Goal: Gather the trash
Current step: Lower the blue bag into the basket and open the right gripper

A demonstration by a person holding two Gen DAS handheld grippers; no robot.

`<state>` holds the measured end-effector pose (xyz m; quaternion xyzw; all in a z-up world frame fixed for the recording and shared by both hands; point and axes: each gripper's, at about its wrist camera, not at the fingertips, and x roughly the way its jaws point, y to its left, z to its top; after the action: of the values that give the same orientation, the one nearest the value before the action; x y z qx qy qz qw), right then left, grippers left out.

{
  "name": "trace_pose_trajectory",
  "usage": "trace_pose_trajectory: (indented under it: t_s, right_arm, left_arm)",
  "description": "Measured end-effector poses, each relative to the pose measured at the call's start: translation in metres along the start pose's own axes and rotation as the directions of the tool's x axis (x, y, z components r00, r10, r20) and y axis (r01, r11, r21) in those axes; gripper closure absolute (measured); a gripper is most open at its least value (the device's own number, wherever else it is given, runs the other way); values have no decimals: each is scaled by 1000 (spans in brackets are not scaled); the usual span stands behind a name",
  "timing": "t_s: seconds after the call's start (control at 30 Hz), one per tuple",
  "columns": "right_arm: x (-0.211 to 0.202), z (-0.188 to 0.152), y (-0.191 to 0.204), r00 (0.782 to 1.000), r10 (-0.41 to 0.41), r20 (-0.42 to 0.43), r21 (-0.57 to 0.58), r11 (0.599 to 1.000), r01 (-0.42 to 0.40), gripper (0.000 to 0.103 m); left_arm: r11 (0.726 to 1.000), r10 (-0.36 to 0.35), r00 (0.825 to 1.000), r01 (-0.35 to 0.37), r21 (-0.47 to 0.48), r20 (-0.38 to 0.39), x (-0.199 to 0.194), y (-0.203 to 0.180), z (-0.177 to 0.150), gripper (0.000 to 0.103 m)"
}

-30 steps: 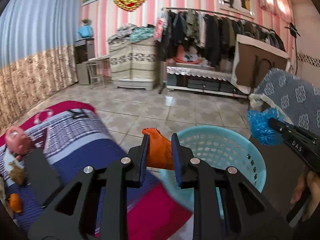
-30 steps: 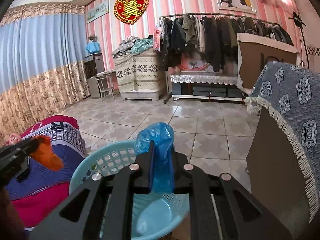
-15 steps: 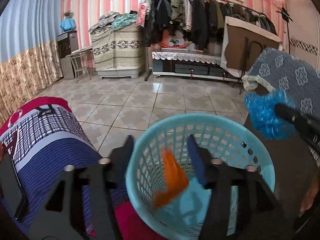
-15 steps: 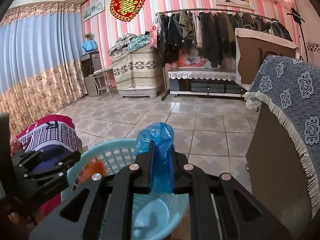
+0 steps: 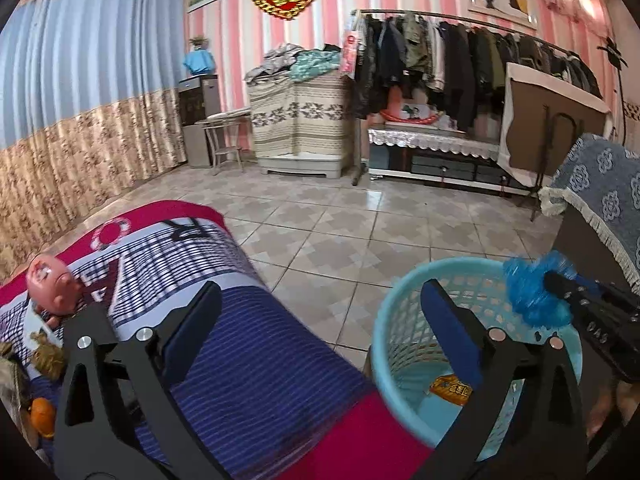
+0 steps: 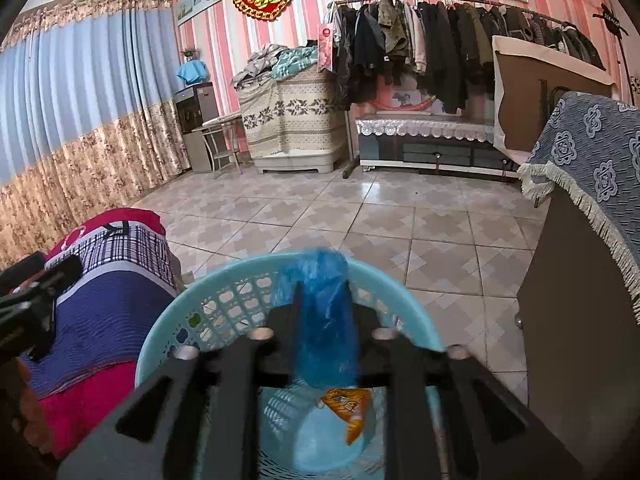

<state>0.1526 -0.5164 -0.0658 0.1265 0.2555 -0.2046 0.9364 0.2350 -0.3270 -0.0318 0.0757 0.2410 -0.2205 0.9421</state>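
Observation:
A light blue plastic basket (image 5: 404,320) (image 6: 208,300) stands on the floor beside the bed. An orange snack wrapper (image 5: 450,390) (image 6: 346,404) lies on its bottom. My left gripper (image 5: 320,320) is open and empty, straddling the bed edge and the basket's left rim. My right gripper (image 6: 324,312) is shut on a crumpled blue plastic bag (image 6: 324,320) and holds it over the basket; the bag also shows in the left wrist view (image 5: 532,292).
A bed with a red, white and blue striped blanket (image 5: 240,340) is on the left, with a pink toy (image 5: 52,288) and small scraps (image 5: 42,416) on it. A cabinet draped in blue cloth (image 6: 592,184) stands right. Tiled floor (image 5: 360,232) lies ahead.
My left gripper opened and dropped the orange wrapper into the basket, then swung left toward the bed. My right gripper moved with the blue bag over the basket.

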Motion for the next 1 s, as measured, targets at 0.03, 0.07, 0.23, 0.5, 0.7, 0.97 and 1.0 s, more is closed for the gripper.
trace_pose_trajectory:
  t_s: [0.03,0.07,0.23,0.5,0.7,0.97,1.0]
  right_arm:
    - [0,0,2,1000,0,2,-1,1000,0,37]
    - [-1,0,3,1000,-2,8,-3,1000,2,35]
    - [-8,2,10,1000,-19,16,-21,1000,20,22]
    - [-26,3,28,999,-8,34,-39,999,10,13]
    - [-51,-4,69,996,73,49,-96,993,-68,10]
    - [-78,-15,125,980,191,47,-153,971,-182,9]
    - [-83,-17,134,976,211,51,-168,965,-200,8]
  left_arm:
    - [1000,6,1000,-6,-6,1,-2,3,-1,6]
    - [1000,16,1000,-16,-13,2,-5,7,-2,6]
    - [998,47,999,-46,-32,13,-25,24,-7,6]
    - [988,112,993,-107,-108,37,-71,69,-11,6]
    - [972,192,980,-183,-150,48,-110,109,-19,6]
    - [936,302,952,-286,-206,49,-167,168,-42,6]
    - [931,308,950,-292,-219,45,-175,177,-46,6]
